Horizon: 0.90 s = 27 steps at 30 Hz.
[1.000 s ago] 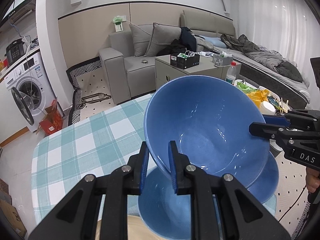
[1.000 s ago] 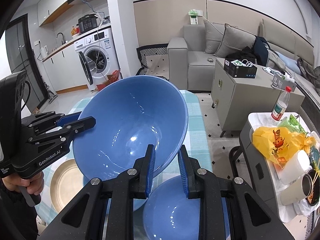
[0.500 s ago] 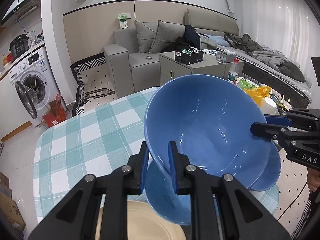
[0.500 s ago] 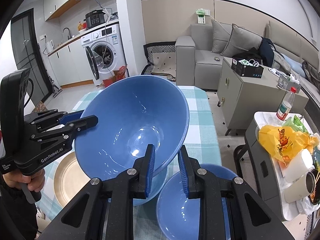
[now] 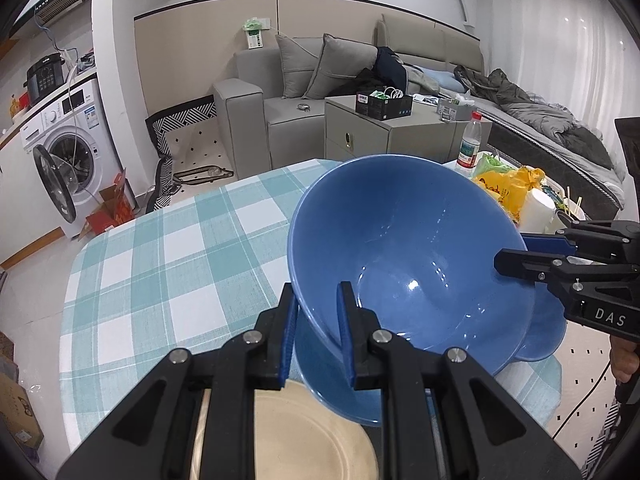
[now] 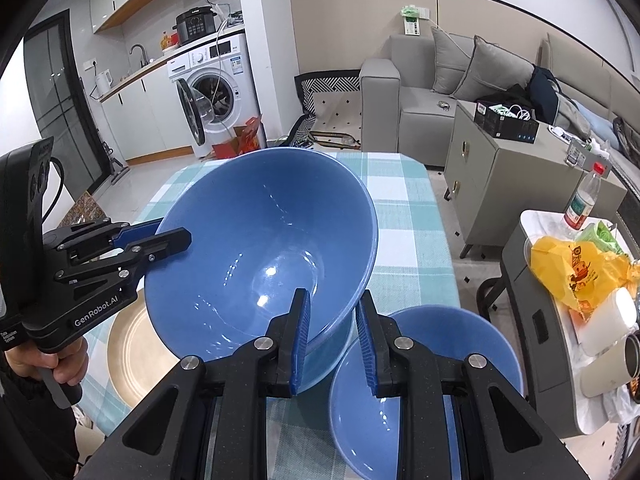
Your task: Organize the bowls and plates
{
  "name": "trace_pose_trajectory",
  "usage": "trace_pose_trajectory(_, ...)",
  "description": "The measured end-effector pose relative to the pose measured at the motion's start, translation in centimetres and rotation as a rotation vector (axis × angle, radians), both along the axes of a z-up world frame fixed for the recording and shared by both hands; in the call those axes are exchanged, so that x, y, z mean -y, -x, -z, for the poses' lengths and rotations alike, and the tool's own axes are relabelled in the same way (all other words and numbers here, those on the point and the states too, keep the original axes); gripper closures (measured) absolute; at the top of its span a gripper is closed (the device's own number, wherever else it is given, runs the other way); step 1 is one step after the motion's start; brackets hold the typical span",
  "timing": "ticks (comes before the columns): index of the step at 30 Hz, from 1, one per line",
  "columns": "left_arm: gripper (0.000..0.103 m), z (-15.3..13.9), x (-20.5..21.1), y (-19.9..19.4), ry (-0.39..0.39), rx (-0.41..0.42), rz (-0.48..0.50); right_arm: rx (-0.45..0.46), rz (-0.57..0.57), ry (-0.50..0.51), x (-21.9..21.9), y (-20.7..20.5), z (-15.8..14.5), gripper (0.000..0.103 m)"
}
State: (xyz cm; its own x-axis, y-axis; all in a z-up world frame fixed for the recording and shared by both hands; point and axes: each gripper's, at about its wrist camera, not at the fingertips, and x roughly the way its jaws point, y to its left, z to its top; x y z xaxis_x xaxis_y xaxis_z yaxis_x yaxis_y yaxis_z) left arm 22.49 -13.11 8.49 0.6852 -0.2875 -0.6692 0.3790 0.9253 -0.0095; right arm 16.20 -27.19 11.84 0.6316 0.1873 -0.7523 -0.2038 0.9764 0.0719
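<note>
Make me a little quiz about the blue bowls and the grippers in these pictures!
1. True or false: only one hand-held gripper holds the big blue bowl.
2. What colour is the plate on the checked tablecloth?
3. Where is the smaller blue bowl in the right wrist view? A) on the sofa B) on the table, low and right of the big bowl C) inside the washing machine

Key:
1. False: the left hand-held gripper and the right hand-held gripper each pinch its rim, on opposite sides.
2. Cream, or pale tan.
3. B
</note>
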Motion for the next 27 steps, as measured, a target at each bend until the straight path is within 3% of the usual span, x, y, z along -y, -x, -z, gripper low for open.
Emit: trace_pose_trajectory(27, 0.085, 3.7, -0.5, 0.1, -0.044, -0.072, -0.019, -0.096, -0.031, 0.024, -1.1, -1.5, 3.7, 0.079)
